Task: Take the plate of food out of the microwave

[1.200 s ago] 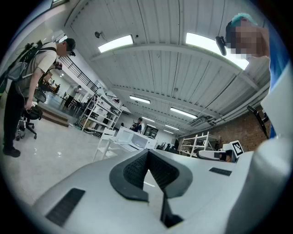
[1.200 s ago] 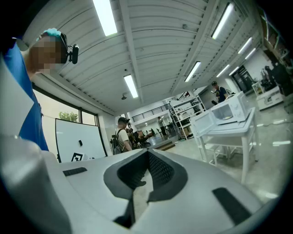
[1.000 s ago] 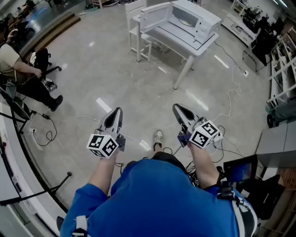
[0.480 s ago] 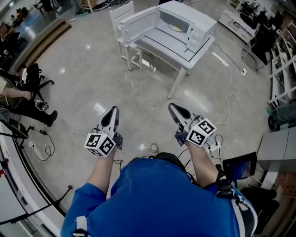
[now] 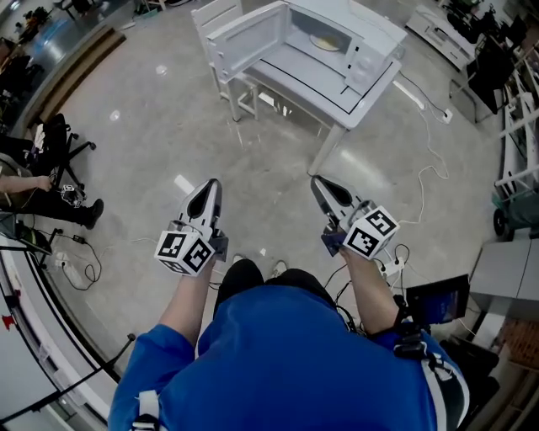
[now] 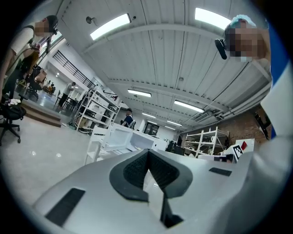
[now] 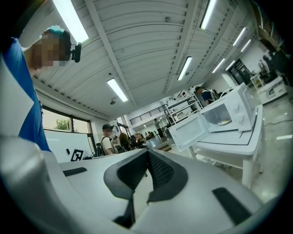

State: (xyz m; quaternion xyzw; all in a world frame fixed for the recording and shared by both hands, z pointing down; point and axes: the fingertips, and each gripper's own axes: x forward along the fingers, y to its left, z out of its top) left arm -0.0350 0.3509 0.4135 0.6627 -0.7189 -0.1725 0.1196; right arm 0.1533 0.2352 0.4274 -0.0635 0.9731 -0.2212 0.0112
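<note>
A white microwave (image 5: 337, 38) stands on a white table (image 5: 316, 80) at the top of the head view, its door (image 5: 244, 38) swung open to the left. Inside lies a plate of food (image 5: 325, 41). The right gripper view shows the microwave (image 7: 229, 114) and the plate (image 7: 224, 122) ahead on the right. My left gripper (image 5: 207, 192) and right gripper (image 5: 324, 190) hang side by side over the floor, well short of the table. Both are shut with nothing between the jaws.
A white chair (image 5: 221, 21) stands behind the open door. Cables (image 5: 421, 181) trail over the floor right of the table. A seated person (image 5: 25, 181) and a black office chair (image 5: 61, 143) are at the far left. Shelving (image 5: 518, 101) lines the right side.
The person has stepped toward the table: the microwave now sits higher and larger in the head view. Both grippers stay shut and keep their places side by side.
</note>
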